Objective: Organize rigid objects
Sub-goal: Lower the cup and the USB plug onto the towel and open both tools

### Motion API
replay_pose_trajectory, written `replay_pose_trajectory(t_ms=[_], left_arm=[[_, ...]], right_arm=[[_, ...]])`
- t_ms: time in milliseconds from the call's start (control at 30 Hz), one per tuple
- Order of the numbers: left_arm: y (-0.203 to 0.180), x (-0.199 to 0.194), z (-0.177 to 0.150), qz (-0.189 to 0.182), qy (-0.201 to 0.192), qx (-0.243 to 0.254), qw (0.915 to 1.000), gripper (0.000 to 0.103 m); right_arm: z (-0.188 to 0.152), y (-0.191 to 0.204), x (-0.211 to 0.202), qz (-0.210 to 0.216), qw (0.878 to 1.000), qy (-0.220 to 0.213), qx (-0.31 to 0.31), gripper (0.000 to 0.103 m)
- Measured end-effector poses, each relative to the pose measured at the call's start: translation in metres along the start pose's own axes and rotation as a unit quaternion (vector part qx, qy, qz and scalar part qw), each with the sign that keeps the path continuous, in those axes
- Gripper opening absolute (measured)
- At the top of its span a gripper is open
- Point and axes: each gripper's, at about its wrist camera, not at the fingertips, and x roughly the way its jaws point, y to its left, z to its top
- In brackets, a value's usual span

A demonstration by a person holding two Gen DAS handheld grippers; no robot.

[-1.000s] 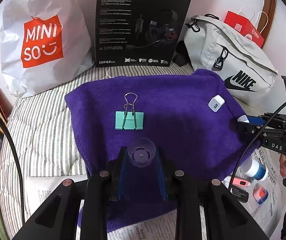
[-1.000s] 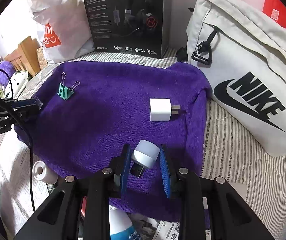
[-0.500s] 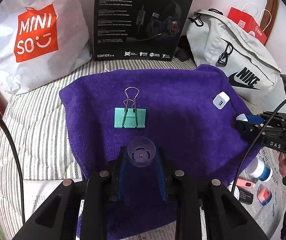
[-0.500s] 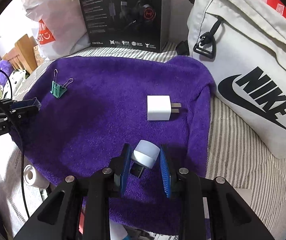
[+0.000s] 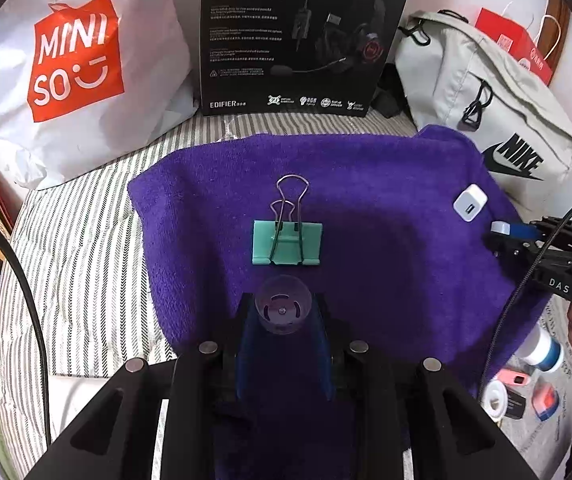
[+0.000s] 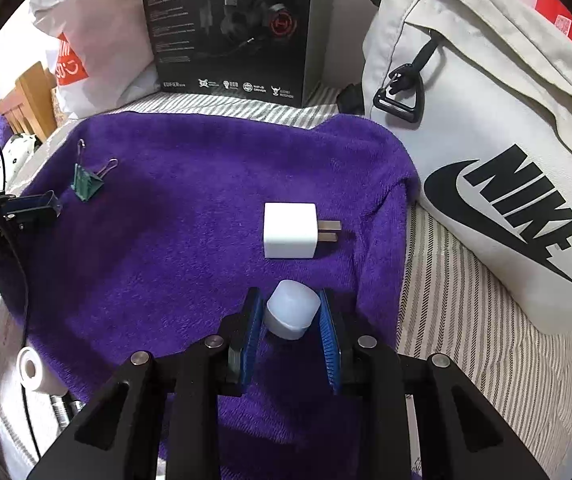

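A purple towel [image 5: 385,240] [image 6: 190,208] lies on the striped bed. On it lie a green binder clip [image 5: 287,243] [image 6: 86,185] and a white wall charger [image 6: 290,230] [image 5: 469,203]. My left gripper [image 5: 284,316] is shut on a clear round suction cup [image 5: 284,309], just short of the clip. My right gripper [image 6: 291,314] is shut on a small white-capped USB light [image 6: 293,309], just short of the charger; it also shows in the left wrist view [image 5: 505,230].
Behind the towel stand a white Miniso bag [image 5: 74,68], a black headset box [image 5: 301,36] and a grey Nike bag [image 6: 497,160]. Small bottles and rolls [image 5: 525,372] lie on newspaper at the towel's near right. A white roll [image 6: 36,368] lies by the towel's near edge.
Both grippers have moved forward over the towel, each keeping its object. The clip and the charger now lie closer to the fingertips.
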Motion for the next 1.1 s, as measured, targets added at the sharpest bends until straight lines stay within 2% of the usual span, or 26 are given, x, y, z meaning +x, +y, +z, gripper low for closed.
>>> replay_pose_trajectory(t_ms=[100, 367, 400, 467, 533, 567, 800, 933, 1100], left_arm=[[-0.003, 0.008, -0.001, 0.013, 0.009, 0.010, 0.9998, 0.026], [-0.003, 0.008, -0.001, 0.019, 0.006, 0.018, 0.9996, 0.026], [-0.004, 0.008, -0.002, 0.018, 0.007, 0.020, 0.9996, 0.030], [-0.004, 0.007, -0.003, 0.006, 0.011, 0.018, 0.9998, 0.040], [-0.006, 0.004, -0.006, 0.001, 0.017, 0.018, 0.9997, 0.044], [-0.008, 0.004, -0.008, 0.002, 0.018, 0.020, 0.9996, 0.045], [-0.011, -0.010, -0.019, 0.006, 0.022, 0.008, 0.9997, 0.046], [-0.009, -0.036, -0.028, -0.002, 0.005, -0.003, 1.0000, 0.046], [-0.011, -0.064, -0.042, 0.010, -0.003, -0.005, 0.9999, 0.046]], right_arm=[[0.000, -0.001, 0.005, 0.004, 1.000, 0.004, 0.003, 0.028], [-0.002, -0.001, 0.007, 0.008, 1.000, 0.000, 0.004, 0.030], [-0.002, 0.000, 0.007, 0.013, 1.000, 0.003, 0.004, 0.032], [-0.003, 0.002, 0.005, 0.025, 1.000, 0.012, -0.002, 0.046], [-0.006, 0.006, -0.003, 0.031, 0.999, 0.008, -0.002, 0.061], [-0.007, 0.007, -0.007, 0.029, 1.000, 0.003, -0.004, 0.063], [-0.017, 0.010, -0.030, 0.025, 1.000, -0.003, 0.008, 0.063], [-0.028, 0.008, -0.045, 0.021, 1.000, -0.001, 0.018, 0.063], [-0.043, 0.008, -0.067, 0.032, 0.999, -0.008, 0.039, 0.063]])
